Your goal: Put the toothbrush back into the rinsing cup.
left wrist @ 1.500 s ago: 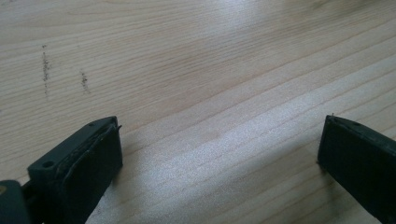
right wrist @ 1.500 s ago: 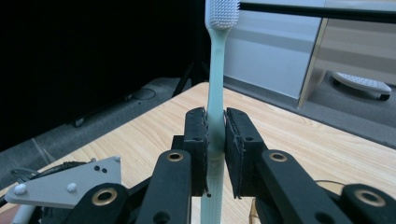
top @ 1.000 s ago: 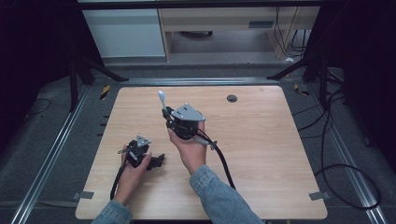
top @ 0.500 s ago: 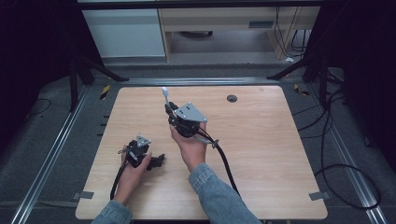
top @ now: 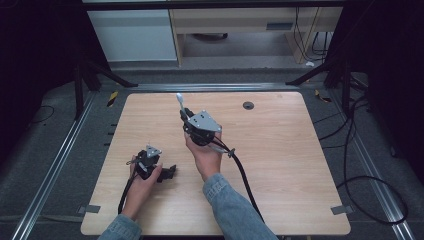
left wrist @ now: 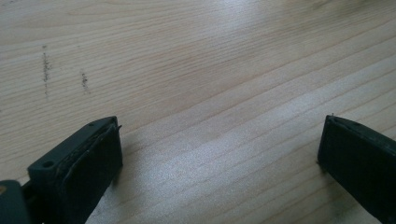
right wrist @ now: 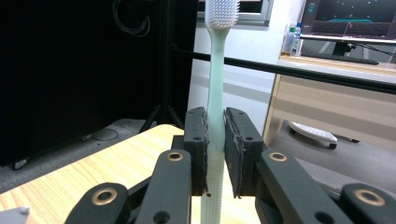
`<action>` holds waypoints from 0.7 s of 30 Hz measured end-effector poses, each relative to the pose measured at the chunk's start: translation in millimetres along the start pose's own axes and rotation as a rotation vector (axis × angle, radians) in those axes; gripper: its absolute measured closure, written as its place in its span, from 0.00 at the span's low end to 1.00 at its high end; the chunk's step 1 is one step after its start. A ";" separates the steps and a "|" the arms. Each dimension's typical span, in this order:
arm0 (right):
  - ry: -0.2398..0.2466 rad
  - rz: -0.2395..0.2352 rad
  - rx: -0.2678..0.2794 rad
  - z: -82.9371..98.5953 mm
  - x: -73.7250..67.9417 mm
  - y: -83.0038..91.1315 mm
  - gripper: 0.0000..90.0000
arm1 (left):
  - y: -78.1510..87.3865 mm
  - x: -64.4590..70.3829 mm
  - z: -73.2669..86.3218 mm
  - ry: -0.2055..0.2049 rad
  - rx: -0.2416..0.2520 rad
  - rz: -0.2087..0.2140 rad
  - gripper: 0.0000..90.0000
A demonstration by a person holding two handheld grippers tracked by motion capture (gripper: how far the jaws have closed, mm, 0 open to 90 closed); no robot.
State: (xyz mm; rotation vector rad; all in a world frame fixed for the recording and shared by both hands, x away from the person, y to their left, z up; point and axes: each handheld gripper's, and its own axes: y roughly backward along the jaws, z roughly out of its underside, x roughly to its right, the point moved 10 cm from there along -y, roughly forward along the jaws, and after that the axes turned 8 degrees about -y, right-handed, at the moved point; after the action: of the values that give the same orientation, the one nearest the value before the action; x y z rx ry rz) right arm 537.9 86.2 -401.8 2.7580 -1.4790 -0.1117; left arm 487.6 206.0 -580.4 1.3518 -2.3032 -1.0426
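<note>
Now the toothbrush (right wrist: 215, 93) stands clamped by its pale green handle between the right gripper's (top: 186, 116) jaws, raised farther across the table (top: 280, 150) than a second ago, seemingly mid-carry. The left gripper (top: 167, 172) rests low with jaws wide apart, empty.

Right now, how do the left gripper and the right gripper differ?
The left gripper is open and holds nothing; the right gripper is shut on a toothbrush. The left gripper sits low over the table; the right gripper is lifted, with the toothbrush pointing up. Both are held by hand.
</note>
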 end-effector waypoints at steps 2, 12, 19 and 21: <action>-0.003 0.002 0.004 1.0 1.4 -1.6 0.88 | 0.0 0.0 0.0 0.000 0.000 0.000 0.00; -0.008 0.005 0.013 1.1 4.9 -2.1 0.88 | 0.1 -0.1 0.0 0.000 0.000 -0.001 0.00; -0.002 0.002 0.015 3.1 4.7 -2.7 0.88 | 0.0 0.2 0.0 0.002 0.000 0.000 0.00; 0.001 0.001 0.013 4.4 4.5 -2.9 0.88 | 0.0 0.2 0.0 0.002 0.000 0.001 0.00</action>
State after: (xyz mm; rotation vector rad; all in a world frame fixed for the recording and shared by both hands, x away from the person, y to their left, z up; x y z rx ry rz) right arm 542.5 84.2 -406.5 2.7670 -1.4865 -0.1003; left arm 487.5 205.8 -580.4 1.3513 -2.3023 -1.0408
